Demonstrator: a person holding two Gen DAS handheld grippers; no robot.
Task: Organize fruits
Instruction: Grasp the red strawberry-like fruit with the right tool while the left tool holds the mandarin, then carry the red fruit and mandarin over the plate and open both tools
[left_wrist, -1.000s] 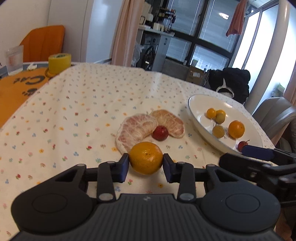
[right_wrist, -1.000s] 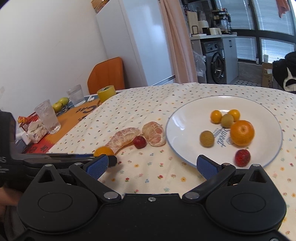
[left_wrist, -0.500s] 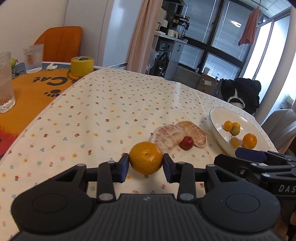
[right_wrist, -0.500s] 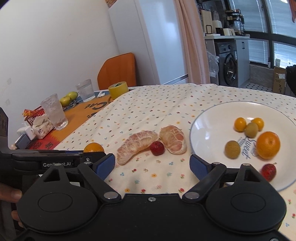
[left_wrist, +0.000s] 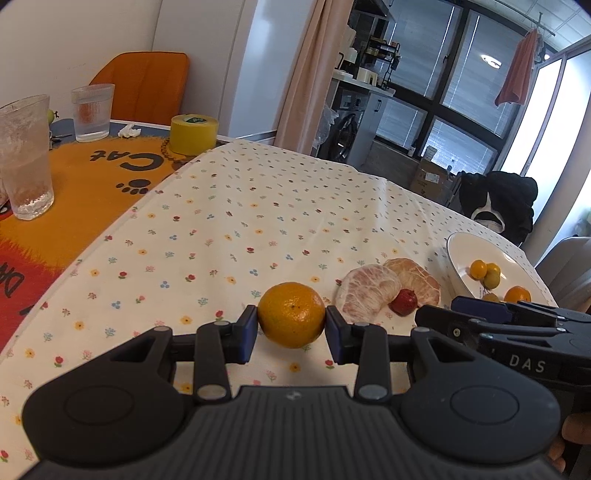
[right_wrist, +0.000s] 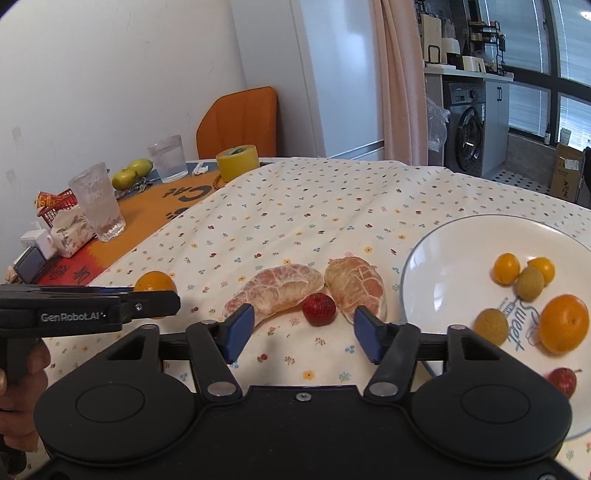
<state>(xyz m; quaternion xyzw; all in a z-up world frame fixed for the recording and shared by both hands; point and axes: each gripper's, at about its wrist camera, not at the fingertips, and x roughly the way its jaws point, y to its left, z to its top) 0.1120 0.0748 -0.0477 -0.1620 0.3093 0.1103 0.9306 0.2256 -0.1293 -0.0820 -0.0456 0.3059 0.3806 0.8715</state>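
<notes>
Our left tool (left_wrist: 291, 334) grips a whole orange (left_wrist: 291, 314) between its two blue pads, one pressed to each side, and holds it over the flowered cloth of the bench (left_wrist: 258, 221). Our right tool (right_wrist: 304, 334) is spread wide and holds nothing. Between and just beyond its fingertips sits a small red fruit (right_wrist: 319, 309), flanked by two peeled citrus pieces (right_wrist: 275, 288) that lie on the cloth.

The right wrist view shows the white plate (right_wrist: 443, 266) in full on the right. It carries a larger orange (right_wrist: 563, 323), two small yellow-orange fruits, two dull green-brown ones and a red one near its front rim. The left wrist view shows only a part of that plate at far right, partly hidden by the right tool. The right view also shows the left tool from the side at near left, with a hand (right_wrist: 18, 402) on its handle and the gripped orange peeking out behind it.

The far half of the flowered cloth lies open. To the left, on an orange mat, stand two glasses (left_wrist: 26, 158), a yellow roll of tape (left_wrist: 194, 133) and, in the right view only, green fruit and small boxes near the left edge. The plate sits close to the bench's right edge.
</notes>
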